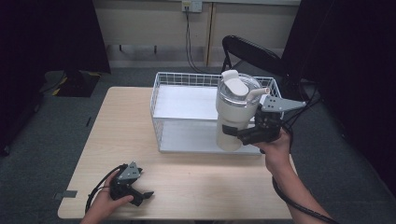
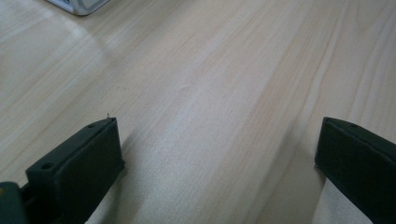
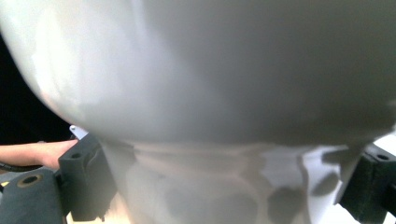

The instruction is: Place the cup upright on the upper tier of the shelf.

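A tall white tumbler (image 1: pixel 236 116) with a clear lid and a white straw is held upright over the front right part of the white wire basket (image 1: pixel 161 81). My right gripper (image 1: pixel 236 134) is shut on the tumbler's lower body. In the right gripper view the tumbler (image 3: pixel 210 84) looms close, and the right gripper (image 3: pixel 229 182) has a jaw pressed on each side of its narrow base. My left gripper (image 1: pixel 142 198) lies on the table near the front left edge. In its own view the left gripper (image 2: pixel 219 154) is open over bare wood.
The light wooden table (image 1: pixel 126 126) carries the basket at its far right; a corner of the basket (image 2: pixel 79 4) shows in the left gripper view. A black chair (image 1: pixel 252 53) stands behind the table. A hand (image 3: pixel 37 154) shows far off.
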